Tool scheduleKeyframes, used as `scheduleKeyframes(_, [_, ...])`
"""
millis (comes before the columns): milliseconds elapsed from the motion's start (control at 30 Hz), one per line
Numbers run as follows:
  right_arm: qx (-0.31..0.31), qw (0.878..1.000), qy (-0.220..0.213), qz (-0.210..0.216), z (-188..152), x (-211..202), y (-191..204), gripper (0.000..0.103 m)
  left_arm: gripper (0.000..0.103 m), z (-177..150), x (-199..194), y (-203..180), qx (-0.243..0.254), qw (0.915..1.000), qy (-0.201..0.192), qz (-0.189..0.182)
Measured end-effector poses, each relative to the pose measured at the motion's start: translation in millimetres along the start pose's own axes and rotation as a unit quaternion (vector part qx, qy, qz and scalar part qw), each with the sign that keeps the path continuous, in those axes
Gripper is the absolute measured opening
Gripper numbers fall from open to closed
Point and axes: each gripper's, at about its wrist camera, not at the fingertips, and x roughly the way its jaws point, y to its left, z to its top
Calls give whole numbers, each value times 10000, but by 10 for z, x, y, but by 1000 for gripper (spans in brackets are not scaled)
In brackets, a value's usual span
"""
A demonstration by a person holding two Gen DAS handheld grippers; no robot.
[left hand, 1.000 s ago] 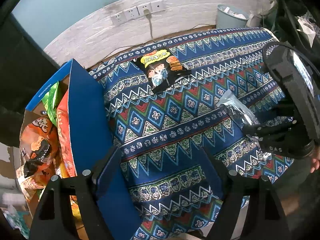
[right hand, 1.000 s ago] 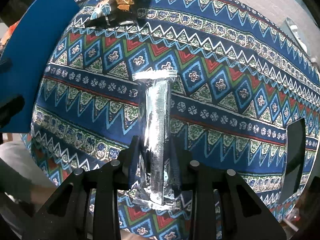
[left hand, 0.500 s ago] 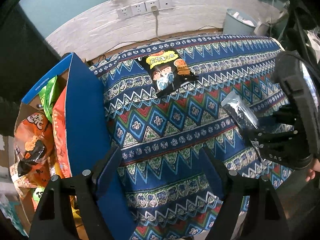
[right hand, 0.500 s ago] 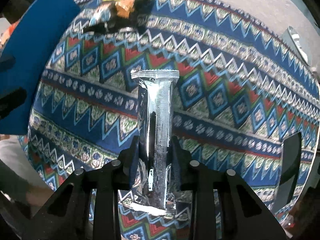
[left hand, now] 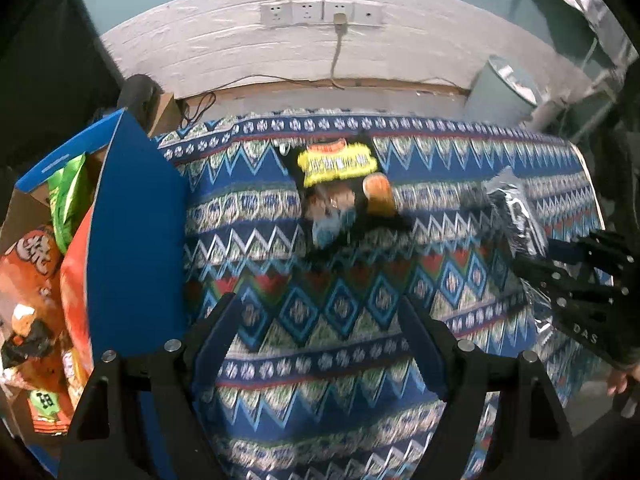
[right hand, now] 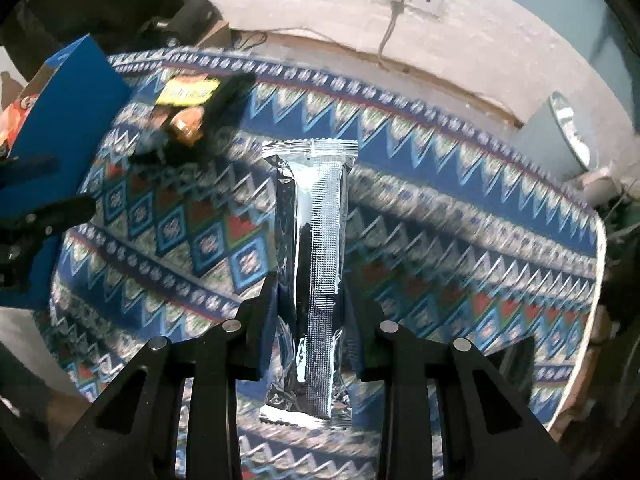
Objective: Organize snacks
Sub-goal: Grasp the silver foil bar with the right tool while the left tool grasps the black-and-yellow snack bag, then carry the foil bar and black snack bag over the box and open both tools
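My right gripper (right hand: 310,300) is shut on a long silver foil snack pack (right hand: 314,240) and holds it lifted above the patterned tablecloth (right hand: 460,240). The same pack (left hand: 520,216) and the right gripper (left hand: 560,276) show at the right of the left wrist view. A black snack bag with a yellow label (left hand: 340,192) lies on the cloth at the back; it also shows in the right wrist view (right hand: 192,108). My left gripper (left hand: 320,320) is open and empty above the cloth, beside a blue box (left hand: 132,220).
The blue box (right hand: 60,120) at the table's left holds several orange and green snack bags (left hand: 32,280). A wall with sockets (left hand: 320,12) and a cable runs behind the table. A grey bin (left hand: 500,88) stands at the back right.
My right gripper has lifted the silver pack off the cloth and tilted up toward the wall. My left gripper has also tilted up and moved toward the black bag.
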Motion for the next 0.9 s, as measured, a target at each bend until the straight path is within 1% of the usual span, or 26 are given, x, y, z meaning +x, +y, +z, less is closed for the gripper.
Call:
scheduleKeyframes(133, [-50, 9999, -71, -120, 138, -51, -142, 29, 82, 192, 124, -35, -134, 9999, 14, 19])
scheduleKeyframes(200, [-73, 9998, -84, -136, 104, -8, -217, 29, 82, 273, 180, -60, -170, 9998, 15, 70])
scheduleKeyframes(300, [-138, 9996, -122, -198, 90, -67, -277, 29, 82, 388, 267, -56, -263, 9996, 44, 120])
scheduleKeyframes(467, [-195, 9993, -218, -214, 86, -185, -384, 29, 82, 571, 384, -79, -483, 9988, 57, 56])
scheduleKeyframes(500, [-181, 9993, -244, -197, 109, -185, -396, 29, 82, 592, 404, -86, -498, 9987, 68, 57])
scheduleKeyframes(567, [-134, 9994, -298, -142, 131, -218, -438, 29, 89, 635, 470, -96, -519, 9985, 143, 83])
scheduleKeyframes(733, [-106, 9994, -338, -33, 139, -220, -452, 29, 89, 669, 599, -72, -600, 9979, 200, 121])
scheduleKeyframes(900, [-23, 9996, -271, 39, 129, -162, -472, 29, 89, 713, 749, -30, -720, 9968, 333, 31])
